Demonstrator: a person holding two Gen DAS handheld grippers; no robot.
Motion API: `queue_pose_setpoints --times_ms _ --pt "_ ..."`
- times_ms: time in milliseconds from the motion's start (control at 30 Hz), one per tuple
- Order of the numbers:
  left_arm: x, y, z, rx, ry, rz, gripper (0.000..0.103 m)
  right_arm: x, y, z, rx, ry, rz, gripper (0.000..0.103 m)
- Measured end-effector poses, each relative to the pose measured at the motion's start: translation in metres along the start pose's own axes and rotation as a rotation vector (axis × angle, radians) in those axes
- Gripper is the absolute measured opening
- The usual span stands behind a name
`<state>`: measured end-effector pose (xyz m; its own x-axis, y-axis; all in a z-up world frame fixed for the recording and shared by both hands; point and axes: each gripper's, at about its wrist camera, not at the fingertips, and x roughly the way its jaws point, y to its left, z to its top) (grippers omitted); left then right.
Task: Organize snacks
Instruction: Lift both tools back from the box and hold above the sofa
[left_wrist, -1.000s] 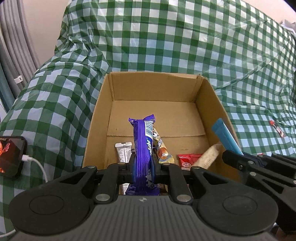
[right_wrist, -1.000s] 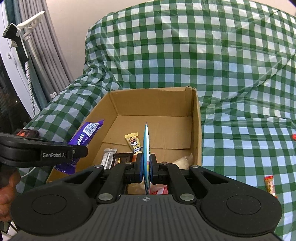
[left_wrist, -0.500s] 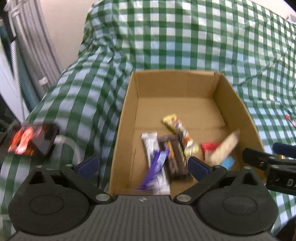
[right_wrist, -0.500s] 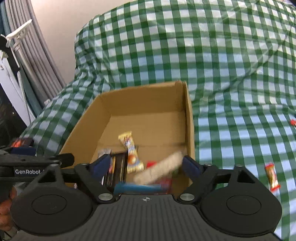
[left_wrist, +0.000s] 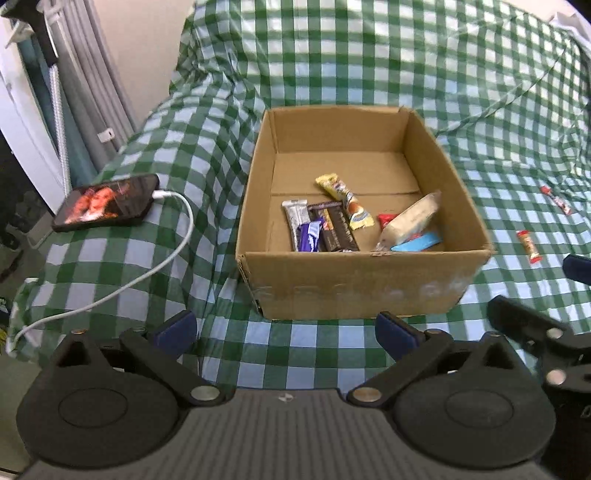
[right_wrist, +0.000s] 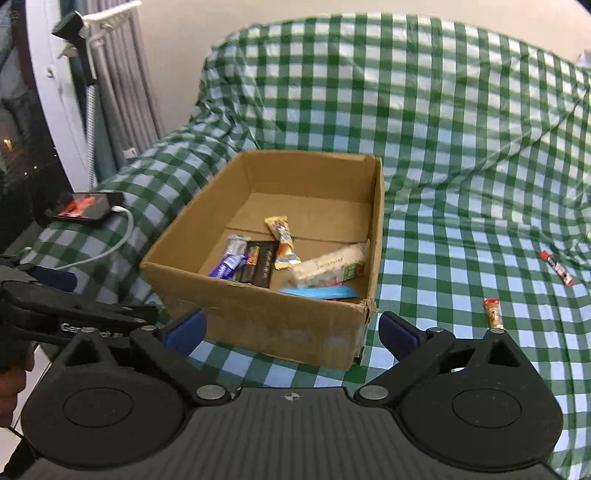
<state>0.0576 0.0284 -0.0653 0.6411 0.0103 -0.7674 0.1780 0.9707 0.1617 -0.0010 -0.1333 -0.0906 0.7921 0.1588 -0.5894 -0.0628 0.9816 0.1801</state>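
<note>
Holding snack bars (left_wrist: 334, 225) — cardboard box (left_wrist: 362, 284); uncovered.

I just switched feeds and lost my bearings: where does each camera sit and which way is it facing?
Left wrist: on the left tool, facing down and forward at the cardboard box; the right tool shows at lower right.
Right wrist: on the right tool, its jaws opening with nothing between them, facing the box's right corner; the left tool shows at left.
Shared: box, phone, two loose snacks on the checked cloth.
</note>
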Motion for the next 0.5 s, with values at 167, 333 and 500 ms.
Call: queue_pose_setpoints --times_ms 167,333,500 --pt "-0.037 -0.001 -0.008 0.003 -0.058 0.012 0.103 -0.038 0.012 -0.005 0.001 -0.052 0.006 0.099" --pt "-0.065 0.004 -0.022 -0.034 -0.080 -0.005 0.103 -0.073 0.023 -0.018 -0.013 -0.097 -0.001 0.102" --pt "-0.088 0.005 -0.040 -0.066 -0.089 -0.029 0.103 -0.101 0.031 -0.035 -0.027 -0.119 -0.009 0.102"
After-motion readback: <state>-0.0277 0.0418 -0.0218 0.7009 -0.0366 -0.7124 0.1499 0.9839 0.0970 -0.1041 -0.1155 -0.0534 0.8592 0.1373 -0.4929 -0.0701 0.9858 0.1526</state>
